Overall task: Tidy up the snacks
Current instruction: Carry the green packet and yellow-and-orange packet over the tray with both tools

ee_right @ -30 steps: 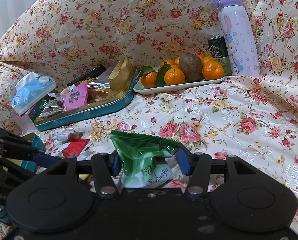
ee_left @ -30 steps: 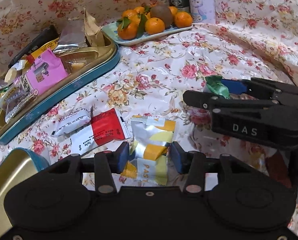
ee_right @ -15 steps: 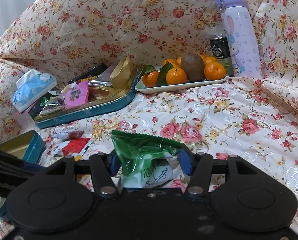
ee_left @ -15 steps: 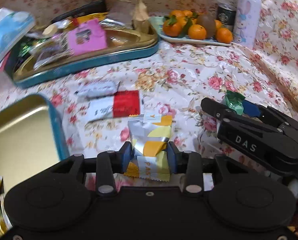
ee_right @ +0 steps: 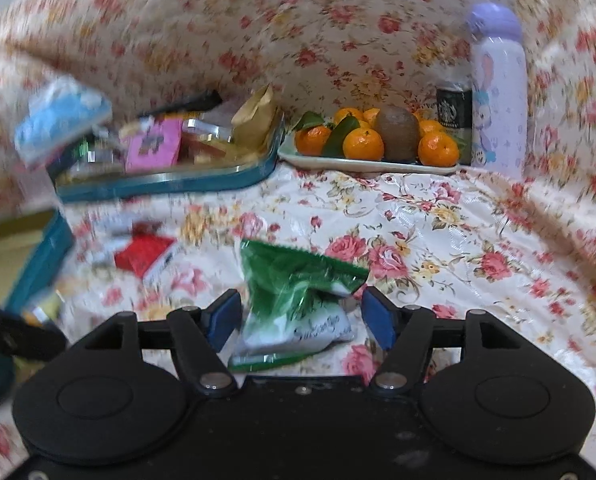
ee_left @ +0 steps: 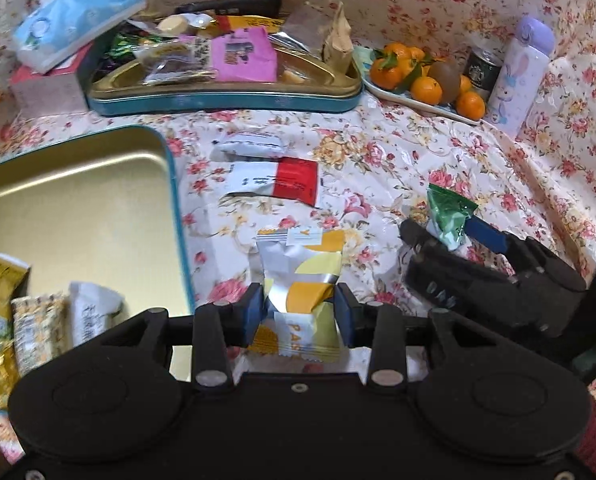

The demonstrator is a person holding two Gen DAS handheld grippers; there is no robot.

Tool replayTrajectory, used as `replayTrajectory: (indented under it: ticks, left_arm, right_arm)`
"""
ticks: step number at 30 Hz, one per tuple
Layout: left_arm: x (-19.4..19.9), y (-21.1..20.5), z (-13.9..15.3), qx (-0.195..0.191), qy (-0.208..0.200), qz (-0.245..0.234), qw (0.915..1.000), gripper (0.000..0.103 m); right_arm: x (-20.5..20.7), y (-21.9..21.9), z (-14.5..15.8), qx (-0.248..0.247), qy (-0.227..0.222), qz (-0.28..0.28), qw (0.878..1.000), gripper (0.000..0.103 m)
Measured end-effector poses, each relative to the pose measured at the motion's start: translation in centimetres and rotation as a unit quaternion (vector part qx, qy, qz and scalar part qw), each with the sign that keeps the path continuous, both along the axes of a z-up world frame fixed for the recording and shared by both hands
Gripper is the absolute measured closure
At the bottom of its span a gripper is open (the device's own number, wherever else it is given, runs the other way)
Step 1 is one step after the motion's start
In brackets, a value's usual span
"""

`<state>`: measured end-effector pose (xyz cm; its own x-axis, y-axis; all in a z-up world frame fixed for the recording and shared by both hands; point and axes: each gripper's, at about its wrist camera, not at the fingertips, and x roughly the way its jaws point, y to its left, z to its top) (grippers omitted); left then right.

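My left gripper (ee_left: 300,314) is shut on a yellow and silver snack packet (ee_left: 302,280) and holds it just right of an open gold tin (ee_left: 77,208) that has several packets in its near corner. My right gripper (ee_right: 300,316) is around a green and white snack packet (ee_right: 293,296); the jaws stand wider than the packet, and the blur hides whether they touch it. The right gripper also shows in the left wrist view (ee_left: 458,232) with the green packet (ee_left: 448,212) between its fingers. A red and white packet (ee_left: 275,178) and a white packet (ee_left: 249,146) lie on the floral cloth.
A second gold tin (ee_left: 225,92) full of snacks stands at the back, with a blue tissue pack (ee_left: 73,12) to its left. A plate of oranges and a kiwi (ee_left: 422,76), a dark can (ee_left: 482,70) and a lilac bottle (ee_left: 518,76) stand at the back right.
My left gripper closed on the yellow packet and moved left, so the open gold tin came into view. My right gripper's jaws have opened wider around the green packet, and its view is now blurred.
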<state>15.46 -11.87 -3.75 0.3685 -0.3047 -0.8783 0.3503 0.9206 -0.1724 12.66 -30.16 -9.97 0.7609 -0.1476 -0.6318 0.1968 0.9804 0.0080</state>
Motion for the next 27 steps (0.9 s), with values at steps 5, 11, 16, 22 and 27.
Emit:
replayTrajectory:
  ticks: [5,11,16,22,27]
  left_arm:
    - [-0.5,1.4,1.3,-0.006,0.009,0.004,0.9999,0.056]
    - [-1.0,3.2,2.7,-0.002,0.003,0.012,0.9999,0.056]
    - [-1.0,5.3,3.3,-0.003,0.02,0.02,0.9996,0.056]
    - [-0.7,8.8,4.6,0.009,0.01,0.038,0.9992,0.056]
    - [-0.1,12.2,5.6,0.024,-0.006,0.069,0.9973,0.056]
  right_arm:
    - [-0.7,1.6,0.2,-0.021,0.014,0.002,1.0,0.043]
    - [-0.9,1.3,1.3,0.013,0.025,-0.018,0.999,0.051]
    - [-1.8,1.7,3.6,0.035,0.027,-0.01,0.999,0.051]
    - [-2.5,3.7,6.8,0.079,0.038,0.041,0.995,0.051]
    - [-3.0,7.2,8.8,0.095,0.046,0.096,0.99,0.051]
